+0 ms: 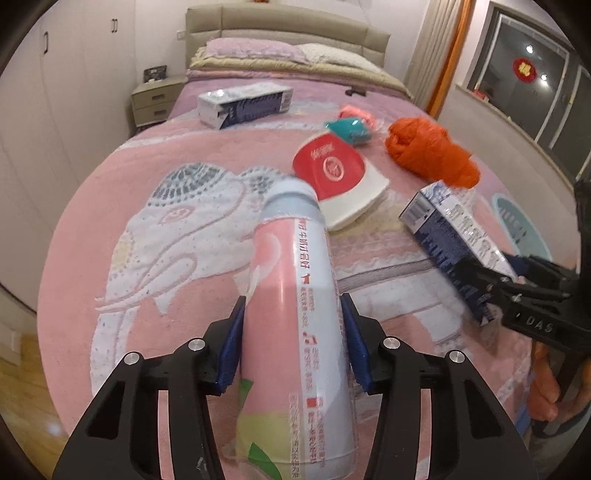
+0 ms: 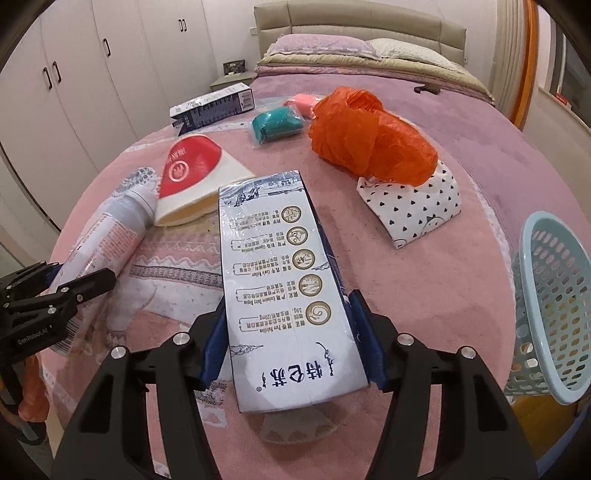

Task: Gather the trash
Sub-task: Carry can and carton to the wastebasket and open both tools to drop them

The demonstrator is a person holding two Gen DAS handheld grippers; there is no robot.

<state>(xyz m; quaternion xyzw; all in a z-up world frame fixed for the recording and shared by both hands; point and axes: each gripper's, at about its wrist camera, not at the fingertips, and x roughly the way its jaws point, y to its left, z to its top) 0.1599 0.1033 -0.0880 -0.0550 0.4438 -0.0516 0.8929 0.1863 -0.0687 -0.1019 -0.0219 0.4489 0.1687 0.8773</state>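
My left gripper is shut on a pink and white bottle, held above the bed; it also shows in the right wrist view. My right gripper is shut on a blue and white milk carton, also seen in the left wrist view. On the pink blanket lie a red and white paper cup, an orange plastic bag, a second carton, a teal bundle and a pink bundle.
A light blue mesh basket stands at the bed's right edge. A white heart-patterned folded cloth lies under the orange bag. Pillows and headboard are at the far end; a wardrobe and nightstand stand left.
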